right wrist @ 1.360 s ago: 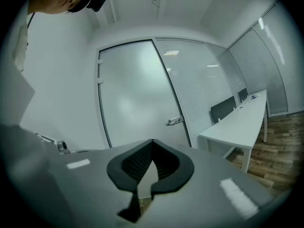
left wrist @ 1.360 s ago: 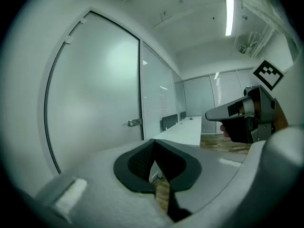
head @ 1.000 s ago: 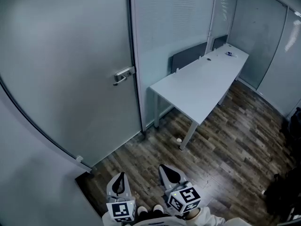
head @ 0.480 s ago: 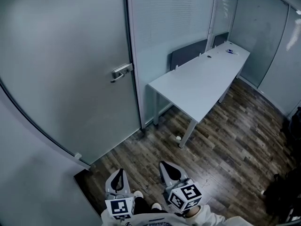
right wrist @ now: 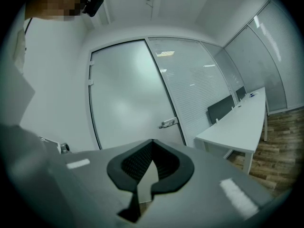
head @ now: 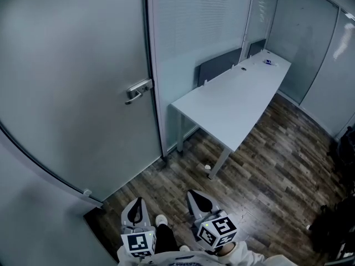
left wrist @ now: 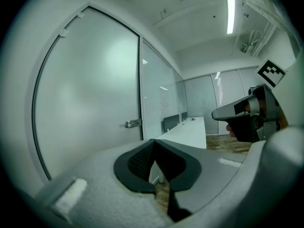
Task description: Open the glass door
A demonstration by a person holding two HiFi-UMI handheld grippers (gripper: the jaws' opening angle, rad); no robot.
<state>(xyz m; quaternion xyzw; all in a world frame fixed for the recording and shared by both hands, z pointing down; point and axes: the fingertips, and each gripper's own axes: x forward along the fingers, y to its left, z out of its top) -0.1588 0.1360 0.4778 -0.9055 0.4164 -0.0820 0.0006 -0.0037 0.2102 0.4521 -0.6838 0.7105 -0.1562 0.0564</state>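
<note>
Door: the frosted glass door [head: 72, 82] is shut, and its silver lever handle [head: 137, 91] is ahead on the left, well apart from both grippers.
Change: over the last second the handle and the long white bench [head: 233, 101] drift leftward in the head view, so the person is stepping closer.
Left hand-held gripper [head: 136, 209]: jaws together, empty.
Right hand-held gripper [head: 199, 203]: jaws together, empty.
Meaning: only the approach is under way. The handle is untouched and still has to be reached.
</note>
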